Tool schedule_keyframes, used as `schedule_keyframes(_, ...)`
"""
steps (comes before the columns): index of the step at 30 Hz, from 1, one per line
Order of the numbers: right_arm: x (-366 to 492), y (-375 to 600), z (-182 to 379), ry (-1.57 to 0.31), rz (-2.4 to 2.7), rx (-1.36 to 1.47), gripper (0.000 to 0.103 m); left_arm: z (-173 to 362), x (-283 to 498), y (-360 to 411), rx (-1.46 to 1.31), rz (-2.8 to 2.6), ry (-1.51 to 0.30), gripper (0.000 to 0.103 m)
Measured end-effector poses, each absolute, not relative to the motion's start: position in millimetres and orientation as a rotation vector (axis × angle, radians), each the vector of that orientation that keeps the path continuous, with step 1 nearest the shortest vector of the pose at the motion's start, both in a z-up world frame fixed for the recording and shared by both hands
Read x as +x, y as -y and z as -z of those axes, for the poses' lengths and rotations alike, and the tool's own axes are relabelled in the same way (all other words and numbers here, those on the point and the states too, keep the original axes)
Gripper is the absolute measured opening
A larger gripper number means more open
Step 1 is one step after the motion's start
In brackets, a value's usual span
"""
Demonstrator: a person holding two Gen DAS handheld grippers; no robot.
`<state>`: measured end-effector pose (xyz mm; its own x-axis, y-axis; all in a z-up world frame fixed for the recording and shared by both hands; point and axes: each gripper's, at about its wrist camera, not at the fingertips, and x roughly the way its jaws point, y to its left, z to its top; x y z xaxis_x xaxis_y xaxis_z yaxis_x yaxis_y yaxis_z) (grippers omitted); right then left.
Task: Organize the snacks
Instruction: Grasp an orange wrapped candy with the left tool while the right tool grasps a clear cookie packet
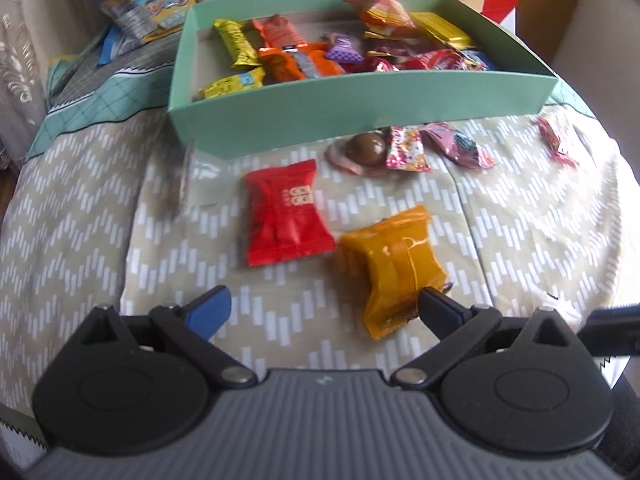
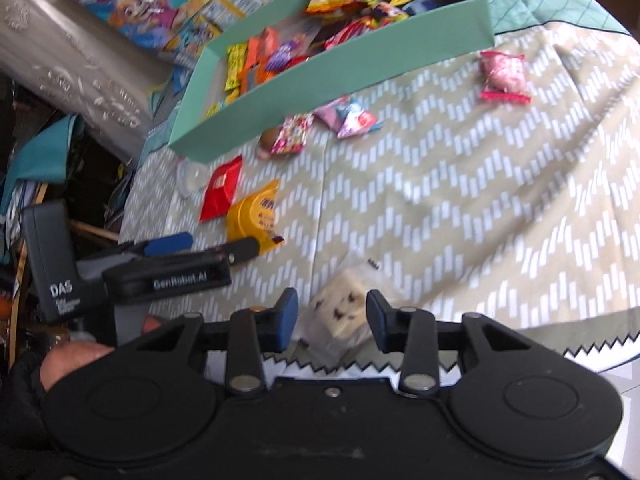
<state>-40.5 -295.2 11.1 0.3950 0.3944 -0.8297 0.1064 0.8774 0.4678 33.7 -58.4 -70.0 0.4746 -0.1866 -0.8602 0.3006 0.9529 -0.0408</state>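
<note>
We see a bench (image 1: 100, 200) covered by a beige cloth with a white zigzag print. On it, toward the far side, stands a shallow mint-green box (image 1: 360, 120) holding mixed wrapped snacks: yellow, orange, purple and red packets.

Loose snacks lie on the cloth in front of the box. We note a red packet (image 1: 286, 218) and, just beside it, an orange-yellow packet (image 1: 394, 268). Close to the box's front wall lie a round brown chocolate ball (image 1: 366, 146), a small patterned pink packet (image 1: 406, 148) touching it, and a pink packet (image 1: 458, 146) next to that. A further pink-and-red sweet (image 2: 504, 76) lies apart, on the right of the right wrist view.

The left tongs (image 1: 324, 308) stand wide open over the cloth, nothing pressed between them. The right-hand fingertip lies at the near corner of the orange-yellow packet; we cannot tell whether it touches. The blue-padded fingertip is over bare cloth.

The right tongs (image 2: 332, 316) are at the near edge of the bench, with a clear-wrapped pale cake with dark flecks (image 2: 344, 308) between their tips. The opening is narrow. A small gap shows on each side of the wrapper, so we cannot say that the pads press on it.

Behind the box lie large cartoon-printed bags (image 2: 132, 0).
</note>
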Motion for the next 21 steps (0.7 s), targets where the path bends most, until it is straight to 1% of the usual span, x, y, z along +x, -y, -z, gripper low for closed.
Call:
schedule_keyframes(5, -37.6, 287.0, 5.0, -1.262, -0.213, 0.518, 0.038, 69.7, 33.7, 49.4, 0.079, 0.295, -1.033, 0.102)
schedule_keyframes(12, -13.1, 270.3, 10.4, -1.205, -0.166, 0.436, 0.041, 65.8, 28.2, 37.0, 0.056, 0.287, -1.023, 0.103)
schedule_keyframes(13, -9.6, 266.6, 10.2, -1.19, -0.163, 0.412, 0.045, 65.1, 28.0, 34.8, 0.05, 0.284, -1.023, 0.103)
schedule_keyframes(14, -5.6, 263.0, 10.8, -1.179, -0.164, 0.398, 0.056, 64.2, 27.9, 32.3, 0.044, 0.281, -1.022, 0.103)
schedule_keyframes(15, -3.1, 260.3, 11.2, -1.169, -0.167, 0.391, 0.065, 63.1, 27.7, 29.9, 0.036, 0.276, -1.021, 0.103)
schedule_keyframes(16, -1.0, 256.8, 11.4, -1.157, -0.173, 0.373, 0.066, 62.3, 28.0, 27.7, 0.03, 0.272, -1.021, 0.103)
schedule_keyframes(18, -0.6, 245.8, 11.0, -1.124, -0.171, 0.265, 0.062, 60.4, 28.0, 25.3, 0.02, 0.267, -1.022, 0.103)
schedule_keyframes(19, -2.1, 238.4, 11.1, -1.106, -0.169, 0.187, 0.056, 59.1, 27.9, 25.2, 0.017, 0.266, -1.021, 0.103)
schedule_keyframes(20, -4.2, 233.4, 11.7, -1.093, -0.171, 0.124, 0.039, 58.0, 28.0, 25.5, 0.015, 0.267, -1.019, 0.103)
schedule_keyframes(21, -6.0, 230.4, 12.5, -1.082, -0.177, 0.075, 0.036, 56.6, 28.3, 26.3, 0.015, 0.269, -1.017, 0.103)
